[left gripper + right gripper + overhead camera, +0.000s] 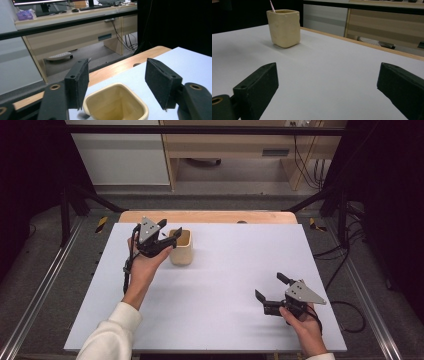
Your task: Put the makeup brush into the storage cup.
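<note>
I have my left gripper (pixel 167 236) poised at the cream-yellow, square-mouthed ceramic cup (pixel 182 248) that stands upright toward the far left of the white-topped bench (pixel 225 285); I judge the step in hand to be the approach to that cup, with no grasp yet made; from the left gripper view the cup's rim (pixel 117 102) sits low between my two black fingers (pixel 78 81), which stand wide apart, wider than the cup's mouth, and touch nothing that I can see; they hold nothing. A thin red-and-white striped stick (pixel 272 6) rises from the cup in the right gripper view; what it is I cannot tell, and it is too small to make out from above. My right gripper (pixel 271 289) rests low over the near right part of the bench, well apart from the cup; its fingers (pixel 258 91) are spread wide with only bare bench between them, and it grips nothing. The next move, as I judge it, calls for lowering the left fingers to straddle the cup's walls squarely, then closing evenly; a skewed bite on the glossy sides could tip or slide it.
</note>
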`<act>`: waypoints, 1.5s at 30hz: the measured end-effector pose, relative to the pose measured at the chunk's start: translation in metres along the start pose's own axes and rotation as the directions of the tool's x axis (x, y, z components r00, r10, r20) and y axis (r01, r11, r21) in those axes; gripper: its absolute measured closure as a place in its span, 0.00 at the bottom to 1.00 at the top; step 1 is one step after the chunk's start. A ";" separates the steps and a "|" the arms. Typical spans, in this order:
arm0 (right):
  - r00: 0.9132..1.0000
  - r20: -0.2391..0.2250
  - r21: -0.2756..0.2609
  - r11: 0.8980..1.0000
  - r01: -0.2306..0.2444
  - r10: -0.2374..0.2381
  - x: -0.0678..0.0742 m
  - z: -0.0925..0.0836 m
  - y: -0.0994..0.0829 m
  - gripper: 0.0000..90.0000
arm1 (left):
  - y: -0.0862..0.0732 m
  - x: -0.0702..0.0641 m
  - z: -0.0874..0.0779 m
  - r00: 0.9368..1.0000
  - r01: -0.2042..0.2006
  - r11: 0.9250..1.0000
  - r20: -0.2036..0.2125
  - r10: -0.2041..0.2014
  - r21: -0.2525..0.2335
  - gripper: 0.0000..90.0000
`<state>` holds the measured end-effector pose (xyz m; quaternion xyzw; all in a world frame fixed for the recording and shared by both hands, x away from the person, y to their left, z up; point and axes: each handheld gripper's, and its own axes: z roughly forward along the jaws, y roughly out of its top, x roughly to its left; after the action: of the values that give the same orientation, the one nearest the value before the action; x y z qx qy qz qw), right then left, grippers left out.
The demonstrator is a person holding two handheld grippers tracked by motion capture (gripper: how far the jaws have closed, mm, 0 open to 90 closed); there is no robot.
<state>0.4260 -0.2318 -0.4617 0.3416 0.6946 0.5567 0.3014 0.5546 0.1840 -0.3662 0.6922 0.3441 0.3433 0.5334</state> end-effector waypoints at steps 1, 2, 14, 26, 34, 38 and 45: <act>1.000 0.000 0.000 1.000 0.000 0.000 0.000 0.000 0.000 0.04 | 0.001 0.000 -0.001 1.000 -0.001 1.000 0.002 0.001 -0.005 0.40; 1.000 0.000 0.001 1.000 -0.001 0.001 0.000 0.000 0.000 0.04 | 0.002 -0.001 -0.002 1.000 -0.001 1.000 0.007 0.001 -0.008 0.38; 1.000 0.003 0.001 1.000 0.002 -0.002 0.000 0.000 0.000 0.04 | 0.004 -0.004 -0.004 0.999 0.006 1.000 0.040 -0.005 -0.019 0.28; 1.000 0.004 0.008 1.000 0.001 -0.001 0.000 0.000 0.000 0.04 | 0.005 -0.008 -0.006 0.998 -0.002 1.000 0.066 0.004 -0.028 0.09; 1.000 0.003 0.013 1.000 0.002 -0.002 0.001 0.001 -0.001 0.04 | 0.002 -0.014 -0.008 0.995 -0.006 1.000 0.102 0.009 -0.029 0.04; 1.000 0.003 0.012 1.000 0.000 0.000 0.001 0.001 -0.001 0.04 | 0.003 -0.018 -0.009 0.992 -0.008 1.000 0.123 0.011 -0.027 0.03; 1.000 0.003 0.014 1.000 0.003 -0.003 0.001 0.001 -0.001 0.04 | 0.001 -0.024 -0.013 0.988 -0.007 0.999 0.153 0.013 -0.035 0.03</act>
<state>0.4259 -0.2310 -0.4626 0.3434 0.6985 0.5510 0.3010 0.5309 0.1700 -0.3654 0.7090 0.2925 0.2976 0.5685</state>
